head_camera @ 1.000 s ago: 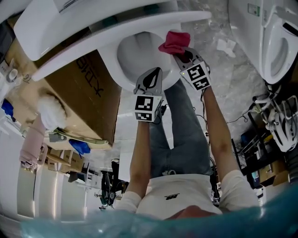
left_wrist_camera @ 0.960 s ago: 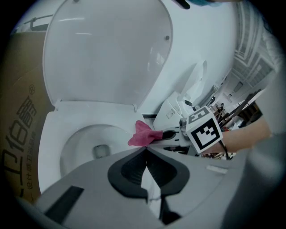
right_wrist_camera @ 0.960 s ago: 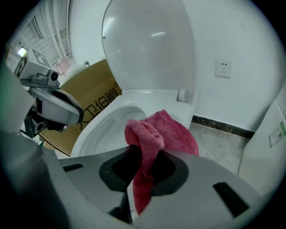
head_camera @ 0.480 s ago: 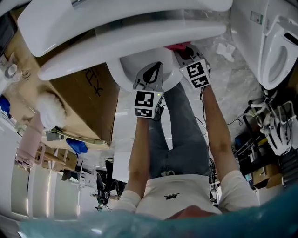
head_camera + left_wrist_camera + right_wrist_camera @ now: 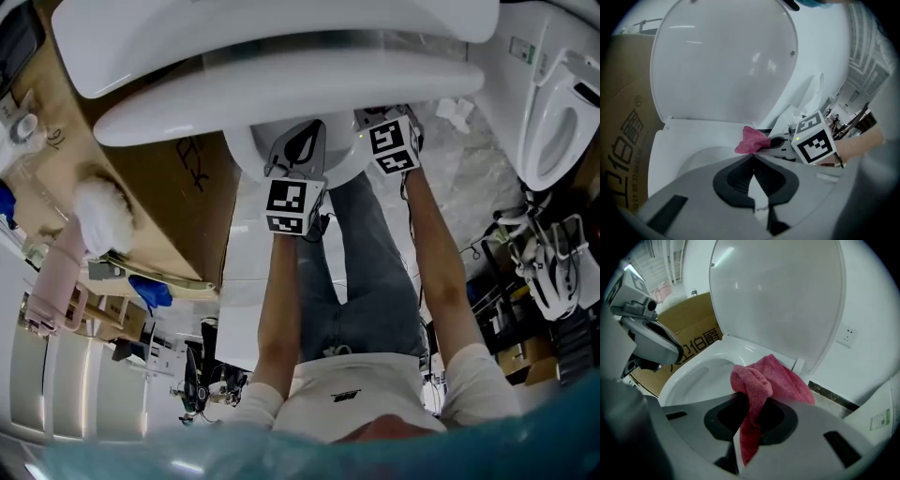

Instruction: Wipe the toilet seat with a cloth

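Cloth (image 5: 774,376) pinched in right tool (image 5: 757,405) above toilet bowl (image 5: 693,377); left tool (image 5: 752,160) pressed together, holding nothing

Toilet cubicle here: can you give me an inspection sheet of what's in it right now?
Surface: toilet rim white, no stains seen; lid raised.
Job's things: pink cloth, bunched, over the bowl.
Clutter: cardboard box, fluffy white duster, crumpled tissue on floor.
Tools: right tool shut on pink cloth; left tool shut, empty.
Cables: what look like tangled leads on floor, right.
Surroundings: second toilet, wall socket.
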